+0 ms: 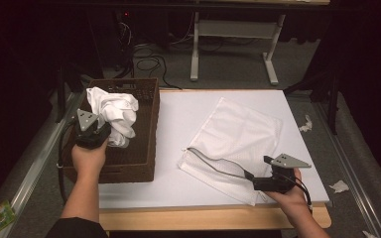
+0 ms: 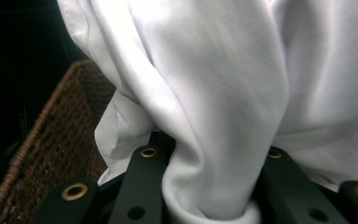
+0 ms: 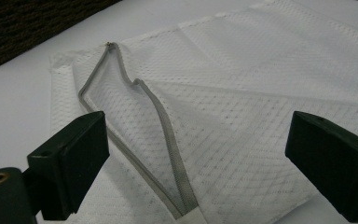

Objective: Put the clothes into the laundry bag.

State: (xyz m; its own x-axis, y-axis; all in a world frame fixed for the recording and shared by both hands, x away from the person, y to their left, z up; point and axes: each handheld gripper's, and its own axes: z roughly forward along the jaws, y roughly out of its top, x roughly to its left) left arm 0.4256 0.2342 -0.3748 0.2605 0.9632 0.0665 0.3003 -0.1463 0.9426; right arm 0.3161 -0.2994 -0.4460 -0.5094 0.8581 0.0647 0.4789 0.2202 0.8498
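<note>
White garment (image 1: 113,111) bunched and lifted above the wicker basket (image 1: 146,134) at the table's left edge, hanging in folds, no clear long axis while crumpled. Pinched by the left gripper (image 1: 100,130): in the left gripper view a thick fold of cloth (image 2: 223,140) clamped between the black jaws, basket wall (image 2: 51,149) brown behind. Mesh laundry bag (image 1: 238,139) flat on the table (image 1: 178,114) toward the right half, well apart from the garment, lying to its right and nearer the near edge. Long axis of bag diagonal, from the near-left to the far-right; zipper mouth (image 1: 213,166) along the near-left side, partly gaping, opening toward the basket and the near edge. Right gripper (image 1: 250,177) low at the bag's near corner by the near table edge, jaws spread wide, nothing held; in the right gripper view the grey zipper (image 3: 158,121) between the two jaws, bag mesh (image 3: 261,102) beyond. Right gripper nearer the bag by far. Judged next: mouth held open on the right, garment carried rightward from the basket into the opening; risk of cloth catching on the zipper.
</note>
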